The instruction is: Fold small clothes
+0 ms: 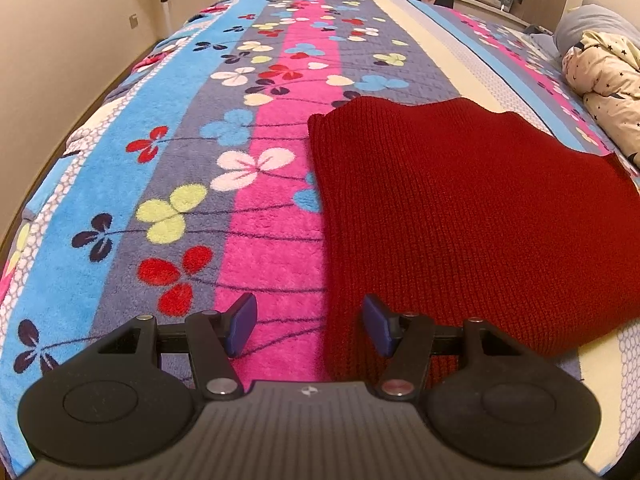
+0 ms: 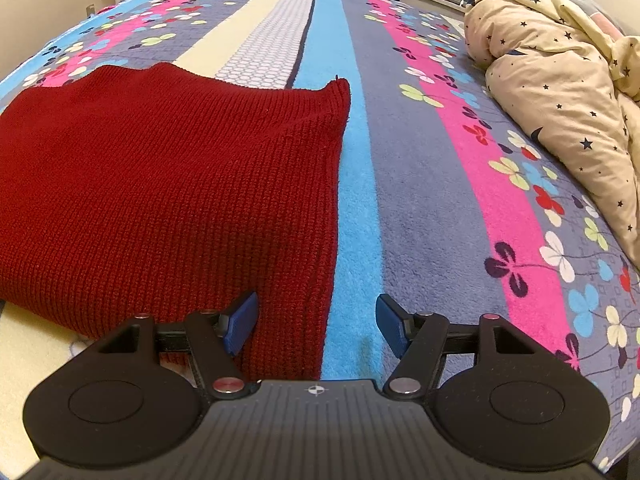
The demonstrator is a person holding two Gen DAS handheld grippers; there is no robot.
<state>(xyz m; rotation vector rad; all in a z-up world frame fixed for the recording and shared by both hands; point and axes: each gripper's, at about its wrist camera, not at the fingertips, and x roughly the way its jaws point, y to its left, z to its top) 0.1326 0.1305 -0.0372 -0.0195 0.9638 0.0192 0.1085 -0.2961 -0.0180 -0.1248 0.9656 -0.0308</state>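
Spreading across your bed [image 1: 132,184] is a striped, clover-patterned blanket [image 2: 420,200] with the folded red knit [image 1: 472,216] near its front edge, while your left hand-held gripper [image 1: 310,326] and right hand-held gripper [image 2: 316,326] gape empty, no writing legible.

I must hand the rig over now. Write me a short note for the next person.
Left gripper: open, empty, over the left edge of the red knit.
Right gripper: open, empty, over its right edge.
The knit lies flat on the blanket, as a neat rectangle; it looks already folded.
Left: check the fold, perhaps fold once more. No other small clothes are clearly in view.
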